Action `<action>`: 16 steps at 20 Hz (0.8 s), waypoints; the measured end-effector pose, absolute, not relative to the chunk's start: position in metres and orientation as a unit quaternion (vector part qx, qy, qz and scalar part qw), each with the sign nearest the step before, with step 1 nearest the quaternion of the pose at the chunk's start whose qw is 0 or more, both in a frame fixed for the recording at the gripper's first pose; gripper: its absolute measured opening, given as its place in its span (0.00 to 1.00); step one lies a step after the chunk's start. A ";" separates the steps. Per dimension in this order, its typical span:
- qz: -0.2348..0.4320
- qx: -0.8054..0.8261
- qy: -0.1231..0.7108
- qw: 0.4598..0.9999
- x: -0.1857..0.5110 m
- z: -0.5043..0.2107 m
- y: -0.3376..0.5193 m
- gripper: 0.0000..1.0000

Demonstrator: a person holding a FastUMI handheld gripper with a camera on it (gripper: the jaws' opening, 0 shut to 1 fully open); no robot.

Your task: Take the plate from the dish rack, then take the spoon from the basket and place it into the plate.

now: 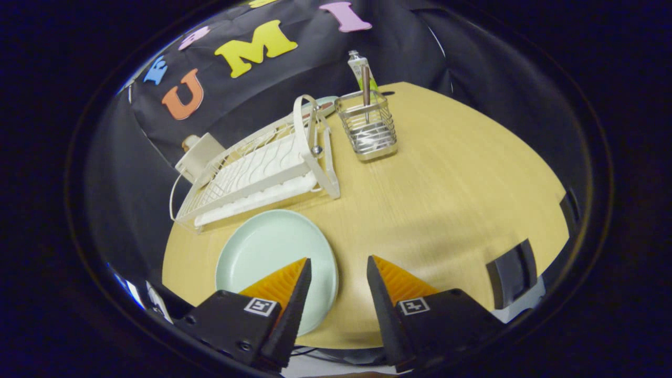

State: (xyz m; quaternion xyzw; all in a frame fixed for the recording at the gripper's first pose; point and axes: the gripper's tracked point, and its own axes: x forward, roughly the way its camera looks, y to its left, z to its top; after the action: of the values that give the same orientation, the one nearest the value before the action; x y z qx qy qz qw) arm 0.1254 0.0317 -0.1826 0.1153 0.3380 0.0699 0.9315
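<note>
1. Counter [446,199]: pale wood top carrying every item listed here; bare on the side opposite the rack.
2. Dish rack [252,173]: white wire, along the counter's far edge against the booth wall; no plate stands in it.
3. Plate [262,252]: pale green, flat on the counter at its near edge, just in front of the rack. First step judged done.
4. Hand-held gripper [338,273]: fingers spread wide, holding nothing; one finger overlaps the plate's rim in the view, the other hangs over bare counter.
5. Basket [367,128]: wire caddy at the rack's end, near the far edge.
6. Spoon [366,86]: handle standing upright out of the basket, beside a tube [361,65].
7. Risks, judged: the thin handle may slip from the fingers; the tube may be nudged; the light basket may tip or lift if the spoon snags.
</note>
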 end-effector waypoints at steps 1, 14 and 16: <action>0.070 0.103 0.314 0.941 0.127 -0.175 0.029 0.77; 0.047 0.022 0.179 0.982 0.204 -0.099 -0.023 0.99; 0.050 0.014 0.161 0.986 0.225 -0.087 -0.027 0.99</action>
State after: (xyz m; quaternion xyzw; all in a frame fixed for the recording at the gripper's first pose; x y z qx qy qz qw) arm 0.2249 -0.0273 -0.0865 0.0144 0.1606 0.0496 0.9857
